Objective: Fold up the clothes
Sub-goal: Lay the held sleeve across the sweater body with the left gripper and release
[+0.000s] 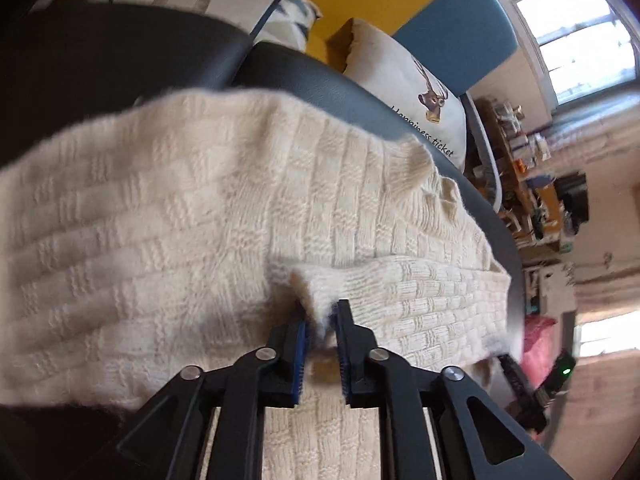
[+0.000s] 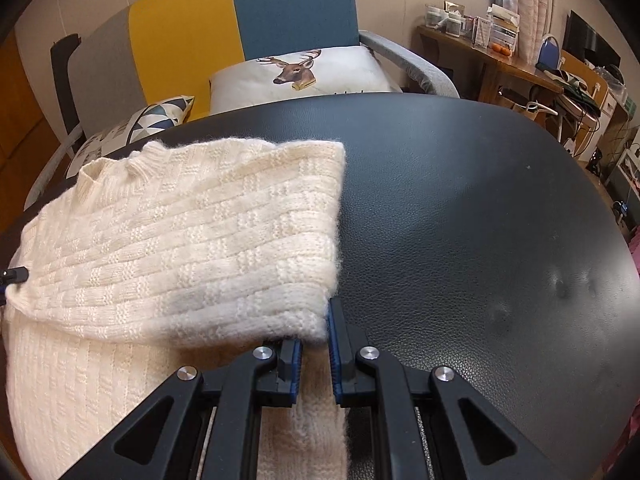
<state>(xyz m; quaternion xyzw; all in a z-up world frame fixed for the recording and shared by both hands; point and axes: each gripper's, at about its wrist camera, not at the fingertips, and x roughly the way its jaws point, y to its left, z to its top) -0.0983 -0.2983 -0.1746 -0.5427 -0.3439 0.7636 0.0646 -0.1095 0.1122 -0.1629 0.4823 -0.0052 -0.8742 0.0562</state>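
A cream knit sweater [image 2: 180, 232] lies folded over itself on the left part of a black leather-look tabletop [image 2: 460, 220]. My right gripper [image 2: 316, 324] is shut on the near right corner of the folded layer. My left gripper [image 1: 320, 320] stands a little apart at the sweater's [image 1: 180, 208] near edge. A raised fold of knit sits between its blue pads [image 1: 342, 332] without being squeezed. The right gripper's black finger [image 1: 520, 380] shows at the sweater's right edge in the left wrist view. A tip of the left gripper [image 2: 14, 274] peeks in at the left border of the right wrist view.
Behind the table is a sofa [image 2: 292, 4] in yellow and blue panels with a deer cushion [image 2: 296, 72] and a patterned cushion [image 2: 160, 114]. A cluttered wooden desk [image 2: 512, 60] stands at the right. The table's right half is bare black surface.
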